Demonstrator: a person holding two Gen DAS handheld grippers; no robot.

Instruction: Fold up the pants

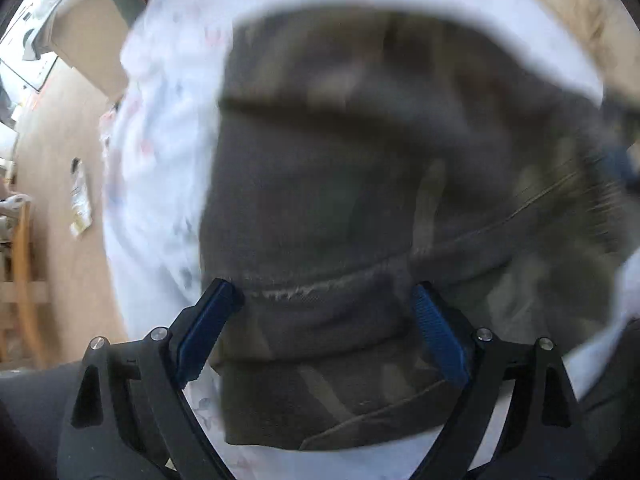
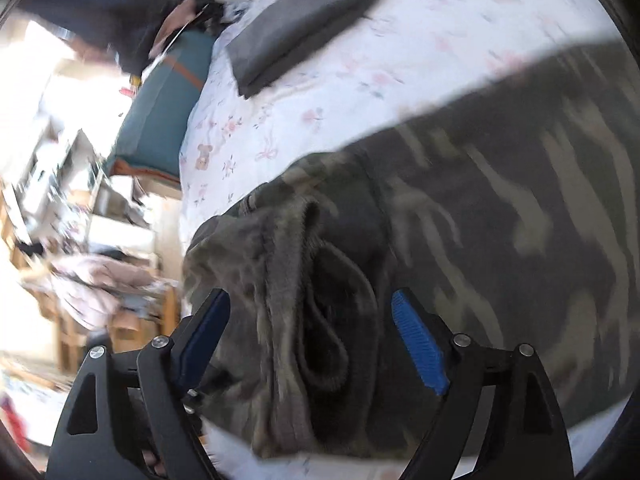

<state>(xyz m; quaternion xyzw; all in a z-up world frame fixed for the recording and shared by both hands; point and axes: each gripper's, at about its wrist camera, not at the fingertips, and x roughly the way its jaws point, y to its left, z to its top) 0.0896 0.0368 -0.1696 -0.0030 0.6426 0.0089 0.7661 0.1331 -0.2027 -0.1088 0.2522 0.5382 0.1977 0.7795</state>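
Dark camouflage pants (image 1: 360, 184) lie on a white flowered bedsheet (image 1: 160, 160). In the left wrist view my left gripper (image 1: 324, 300) is open, its blue-padded fingers (image 1: 208, 328) on either side of a folded hem end of the pants. In the right wrist view the pants (image 2: 500, 220) stretch to the upper right, and my right gripper (image 2: 308, 304) is open with its fingers (image 2: 416, 344) either side of the bunched waistband end. Both views are motion-blurred.
A folded grey garment (image 2: 296, 28) lies on the sheet (image 2: 320, 92) at the far side. A teal bed edge (image 2: 164, 104) and cluttered furniture (image 2: 80, 216) show left of the bed. A tan floor (image 1: 60, 168) and wooden chair (image 1: 20, 280) show at the left.
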